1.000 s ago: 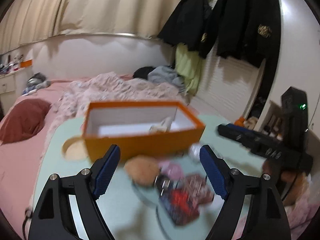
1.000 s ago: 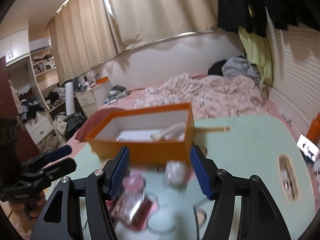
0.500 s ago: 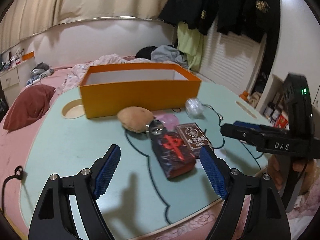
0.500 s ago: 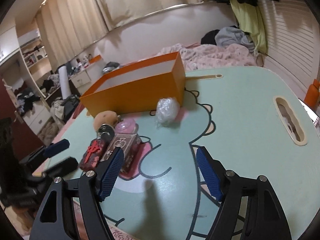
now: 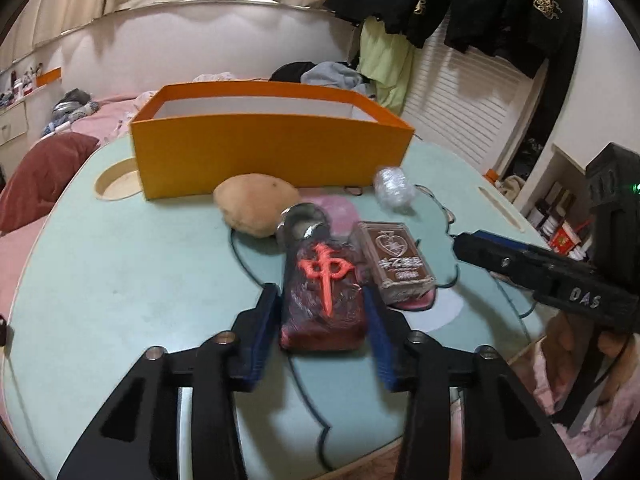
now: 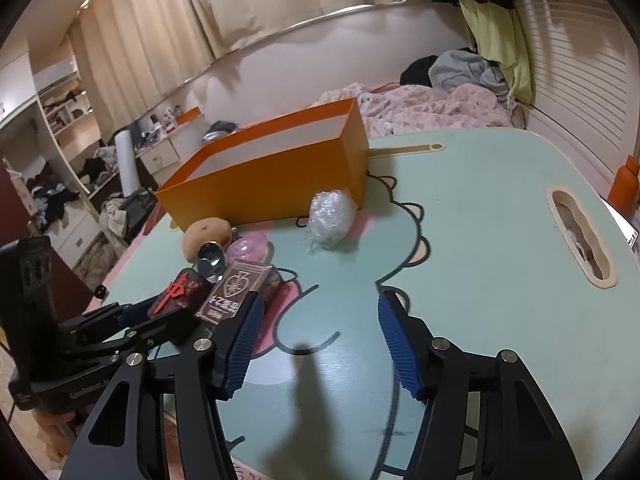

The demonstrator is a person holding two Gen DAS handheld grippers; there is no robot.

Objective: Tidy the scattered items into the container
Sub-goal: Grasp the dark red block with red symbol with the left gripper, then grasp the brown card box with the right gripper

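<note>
Five items lay on the worktop before the orange box. The left gripper closed its jaws around the dark red block; the right gripper hung open, empty.

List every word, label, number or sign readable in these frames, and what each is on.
"DAS": side of the right gripper, seen in the left wrist view.
"中" in raised red: dark block between the left gripper fingers.
Spade emblem: card box; its lettering is too blurred.
Left gripper base label: unreadable.
</note>
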